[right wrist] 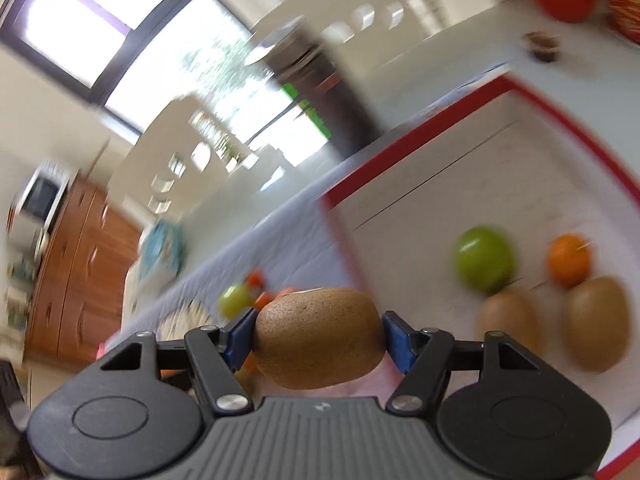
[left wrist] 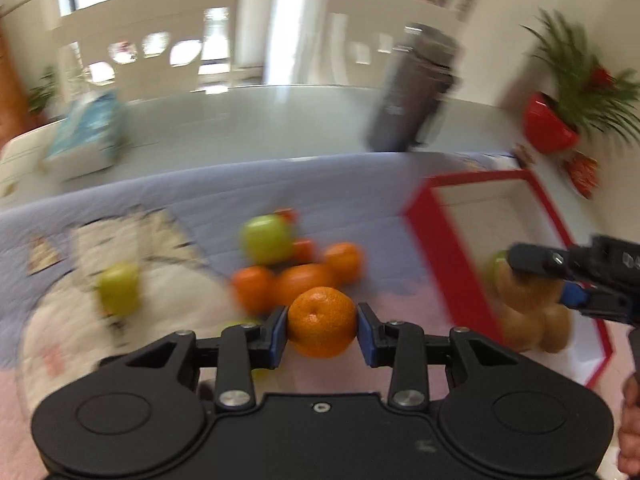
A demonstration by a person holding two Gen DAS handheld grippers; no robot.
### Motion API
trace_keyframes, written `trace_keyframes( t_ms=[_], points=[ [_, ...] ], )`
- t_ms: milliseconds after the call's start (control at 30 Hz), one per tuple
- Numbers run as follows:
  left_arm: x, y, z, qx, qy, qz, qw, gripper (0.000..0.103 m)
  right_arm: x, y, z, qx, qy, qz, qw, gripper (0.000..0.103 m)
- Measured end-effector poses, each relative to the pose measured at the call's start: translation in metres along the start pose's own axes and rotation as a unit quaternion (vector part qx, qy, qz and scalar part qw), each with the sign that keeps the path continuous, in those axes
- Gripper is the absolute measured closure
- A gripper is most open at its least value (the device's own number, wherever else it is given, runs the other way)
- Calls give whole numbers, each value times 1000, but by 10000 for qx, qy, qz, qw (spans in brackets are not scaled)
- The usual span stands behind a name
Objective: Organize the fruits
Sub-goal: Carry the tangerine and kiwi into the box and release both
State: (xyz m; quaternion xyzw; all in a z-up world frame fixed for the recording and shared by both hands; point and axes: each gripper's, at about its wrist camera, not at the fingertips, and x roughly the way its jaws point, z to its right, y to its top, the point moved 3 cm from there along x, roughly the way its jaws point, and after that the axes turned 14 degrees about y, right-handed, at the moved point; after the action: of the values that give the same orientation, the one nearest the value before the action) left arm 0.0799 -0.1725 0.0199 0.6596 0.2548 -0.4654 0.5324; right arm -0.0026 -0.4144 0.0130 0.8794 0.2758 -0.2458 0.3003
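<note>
Plainly, both hands are loaded and bound for the box.
Left wrist view, grip: the left gripper has its blue pads pinched on a mandarin, stem dimple facing the camera, skin dimpled and glossy.
Left wrist view, direction: the red-rimmed box lies ahead and to the right of those fingers, so the mandarin must travel rightward over the near rim.
Left wrist view, leftovers: more mandarins and green apples sit in a loose heap on the quilted lilac cloth, blurred.
Right wrist view, grip: the right gripper clamps a kiwi, long axis crosswise between the pads, skin brown and finely speckled.
Right wrist view, direction: the box floor lies ahead and right, holding a green apple, one mandarin and two kiwis.
Nearer hand: the right, I judge.
</note>
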Motion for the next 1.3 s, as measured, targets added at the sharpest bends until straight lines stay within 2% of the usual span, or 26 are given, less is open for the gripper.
trace_keyframes(
  t_ms=[233,533,833,933,1067,1133,1300],
  points=[
    [5,23,89,728,-635,131,9952,60,-32,40,65,438,-336,503,9972,34],
    [35,29,160,1390,-998,-115,9852,60,-26,66,114,725,-533,574,9943,34],
    [64,29,183,1463,-848,-702,9831,59,-8,69,120,484,-771,306,9954,34],
    [68,28,187,1520,-808,-723,9824,59,-3,71,118,393,-830,203,9956,34],
    [69,28,192,1559,-781,-732,9820,48,-1,72,117,385,-893,87,9952,32],
    [68,29,191,1532,-723,-725,9829,42,-6,74,116,442,-775,134,9959,32],
    [63,28,186,1440,-739,-738,9840,38,-16,80,108,363,-765,219,9962,32]
  ],
)
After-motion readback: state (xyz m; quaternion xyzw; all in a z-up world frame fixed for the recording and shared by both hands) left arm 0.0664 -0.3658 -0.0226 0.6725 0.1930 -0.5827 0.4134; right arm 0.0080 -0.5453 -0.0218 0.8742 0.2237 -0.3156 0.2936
